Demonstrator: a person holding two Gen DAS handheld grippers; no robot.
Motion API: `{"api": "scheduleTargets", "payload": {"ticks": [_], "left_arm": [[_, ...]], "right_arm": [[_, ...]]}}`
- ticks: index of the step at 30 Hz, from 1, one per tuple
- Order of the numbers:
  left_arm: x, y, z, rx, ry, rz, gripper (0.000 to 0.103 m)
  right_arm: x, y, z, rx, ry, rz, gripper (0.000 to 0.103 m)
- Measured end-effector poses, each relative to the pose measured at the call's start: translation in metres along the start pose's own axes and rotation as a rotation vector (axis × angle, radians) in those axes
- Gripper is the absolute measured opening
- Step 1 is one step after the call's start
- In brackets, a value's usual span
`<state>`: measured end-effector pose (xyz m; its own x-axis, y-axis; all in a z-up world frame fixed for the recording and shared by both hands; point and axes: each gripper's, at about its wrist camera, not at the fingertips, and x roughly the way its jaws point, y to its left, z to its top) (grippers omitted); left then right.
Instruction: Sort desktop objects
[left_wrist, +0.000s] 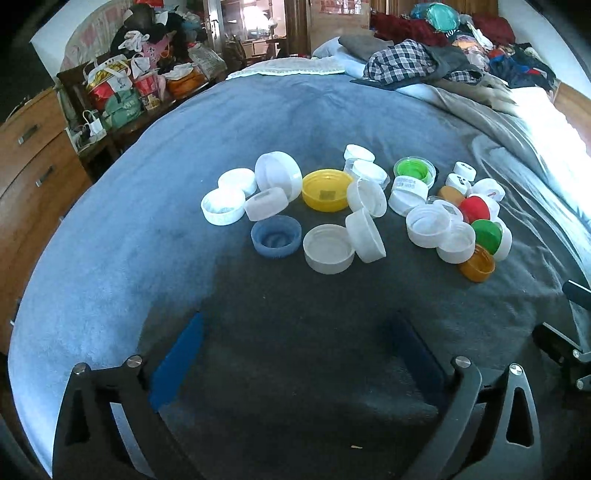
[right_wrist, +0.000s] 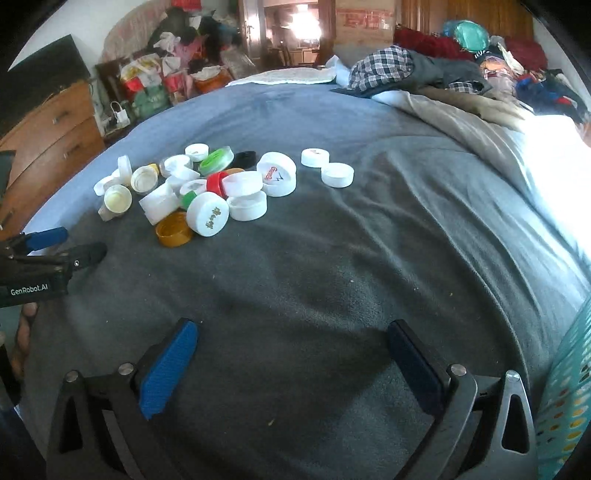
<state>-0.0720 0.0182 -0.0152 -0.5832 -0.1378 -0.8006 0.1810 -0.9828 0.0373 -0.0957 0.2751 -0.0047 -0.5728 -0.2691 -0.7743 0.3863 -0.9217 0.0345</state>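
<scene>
**Caps still heaped, sorting barely begun**

Left wrist: the left gripper (left_wrist: 295, 350) is spread wide, empty, short of the bottle caps (left_wrist: 354, 206) — white, yellow, blue mixed.

Right wrist: the right gripper (right_wrist: 291, 362) gapes empty; only two white caps (right_wrist: 327, 166) sit apart — the teal basket (right_wrist: 569, 387) waits beside it.

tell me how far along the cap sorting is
Barely started, by the look of it. Possibly done: two white caps lie apart from the pile on the grey blanket. In hand: nothing; the left gripper and right gripper both hover with jaws open and empty. Left: the mixed pile, with the yellow lid, blue cap, red cap and orange cap among many white ones.
</scene>
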Motion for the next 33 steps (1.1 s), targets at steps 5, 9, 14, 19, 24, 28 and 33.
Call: {"api": "scheduleTargets", "payload": {"ticks": [5,9,14,19,24,28,33], "left_arm": [[0.001,-0.0011,0.0007,-0.001,-0.008,0.0,0.101],[0.0026,-0.0011,0.0007,-0.001,-0.009,-0.001,0.101],[0.0041,-0.0001,0.0013,-0.005,-0.007,-0.007,0.102],[0.0052,0.0012,0.0014,-0.006,-0.01,-0.013,0.102],[0.0063,0.0017,0.0027,-0.004,-0.008,-0.015,0.102],[0.0067,0.0017,0.0031,-0.003,-0.01,-0.013,0.102],[0.0071,0.002,0.0039,-0.004,-0.012,-0.016,0.102]], "right_arm": [[0.0012,0.0002,0.0013,0.012,0.003,0.018,0.103],[0.0015,0.0,0.0022,0.014,0.005,0.021,0.103],[0.0013,0.0001,0.0024,0.013,0.005,0.02,0.103],[0.0006,0.0009,0.0035,0.012,0.003,0.022,0.103],[0.0017,0.0028,0.003,0.011,0.0,0.021,0.103],[0.0021,0.003,0.0022,0.012,-0.004,0.023,0.103],[0.0024,0.0025,0.0022,0.011,-0.004,0.023,0.103]]}}
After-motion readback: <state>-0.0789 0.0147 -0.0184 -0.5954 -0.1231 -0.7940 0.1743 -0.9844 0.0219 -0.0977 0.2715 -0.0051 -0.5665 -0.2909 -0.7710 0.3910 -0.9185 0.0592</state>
